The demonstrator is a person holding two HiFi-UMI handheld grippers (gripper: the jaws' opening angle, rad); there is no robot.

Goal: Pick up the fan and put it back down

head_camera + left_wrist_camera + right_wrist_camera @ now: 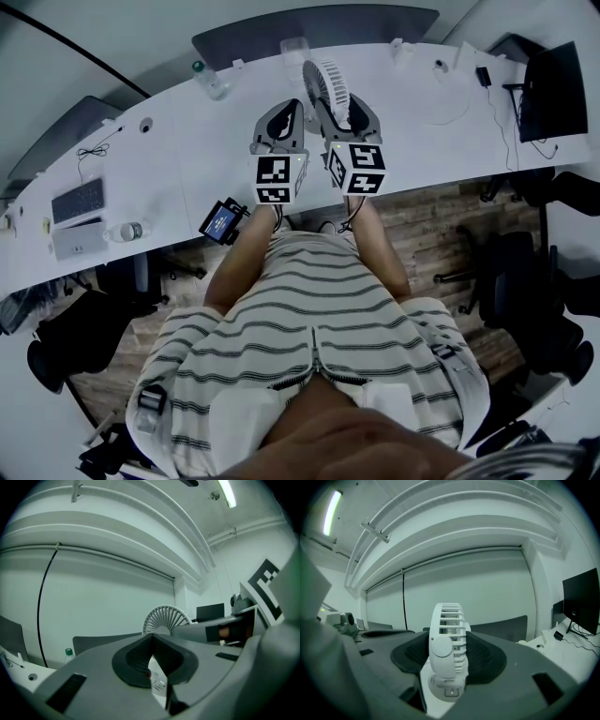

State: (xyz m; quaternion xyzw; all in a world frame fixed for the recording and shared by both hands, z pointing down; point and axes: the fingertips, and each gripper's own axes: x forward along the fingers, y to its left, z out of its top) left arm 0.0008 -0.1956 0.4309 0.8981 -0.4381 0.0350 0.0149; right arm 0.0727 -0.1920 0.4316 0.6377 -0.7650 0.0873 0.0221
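Observation:
A small white fan (pixel 327 81) stands upright on the white desk (pixel 187 150) near its far edge. My right gripper (pixel 340 105) reaches in from the near side, its dark pads closed against both sides of the fan's cage (pixel 449 639). The fan's base (pixel 446 687) sits low over the desk; I cannot tell whether it touches. My left gripper (pixel 288 108) hovers just left of the fan, jaws shut with nothing between them (pixel 152 639). The left gripper view shows the fan's round grille (pixel 165 619) beyond its tips.
A clear bottle (pixel 208 80) and a plastic cup (pixel 293 49) stand left of the fan. A keyboard (pixel 78 200) and a lying bottle (pixel 129 231) are at the far left, a small screen device (pixel 223 221) at the desk's near edge, a monitor (pixel 553 89) and cables on the right.

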